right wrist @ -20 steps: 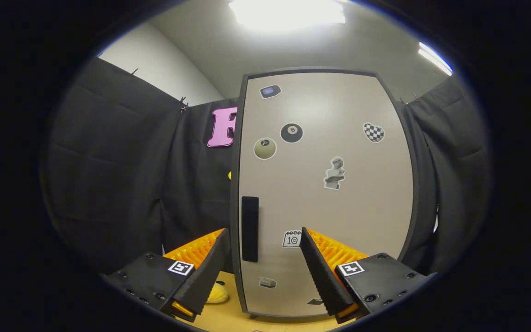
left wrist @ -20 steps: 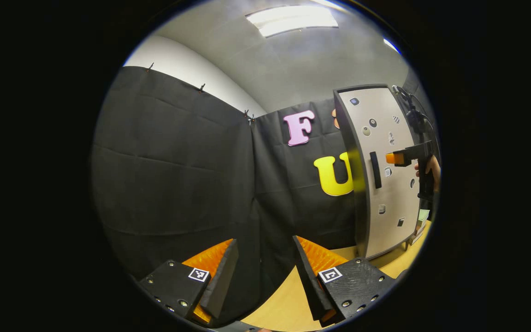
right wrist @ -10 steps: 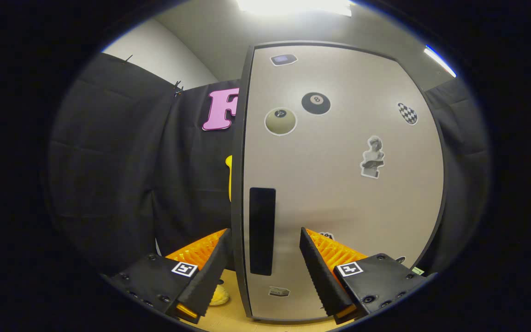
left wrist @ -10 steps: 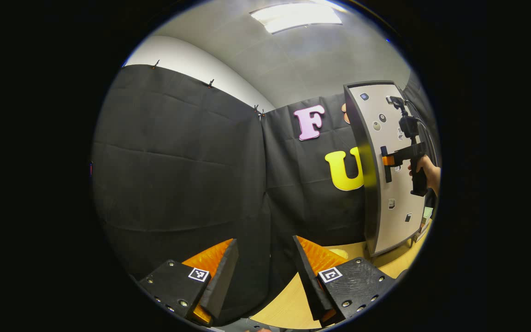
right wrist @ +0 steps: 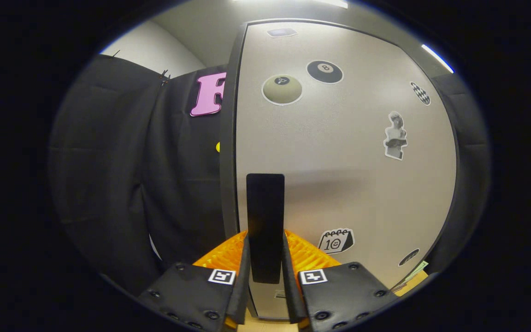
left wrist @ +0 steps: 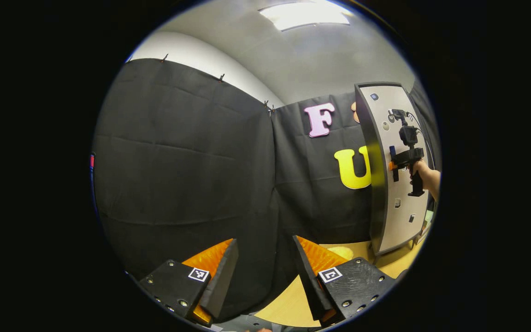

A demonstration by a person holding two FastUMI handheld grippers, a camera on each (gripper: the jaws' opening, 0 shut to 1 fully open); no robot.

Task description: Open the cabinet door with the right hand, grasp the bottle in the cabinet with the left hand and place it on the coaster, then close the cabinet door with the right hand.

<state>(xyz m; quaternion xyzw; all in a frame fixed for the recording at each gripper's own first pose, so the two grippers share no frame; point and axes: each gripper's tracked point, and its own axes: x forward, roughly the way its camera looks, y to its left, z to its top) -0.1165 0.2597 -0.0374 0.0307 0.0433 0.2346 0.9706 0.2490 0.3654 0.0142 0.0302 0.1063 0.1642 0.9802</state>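
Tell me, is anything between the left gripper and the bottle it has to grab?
Yes: the grey, sticker-covered cabinet door is shut. The right gripper has its jaws closed on the black vertical handle.

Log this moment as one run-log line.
stage: opening door | right claw: shut on door handle | left claw: open, idle | cabinet door: closed

The cabinet door [right wrist: 339, 152] stands upright and shut, a pale grey panel with a dark edge, dotted with stickers. Its black vertical handle [right wrist: 265, 226] sits near the door's left edge, at mid-height. In the left gripper view the door [left wrist: 397, 193] rises from the wooden table.
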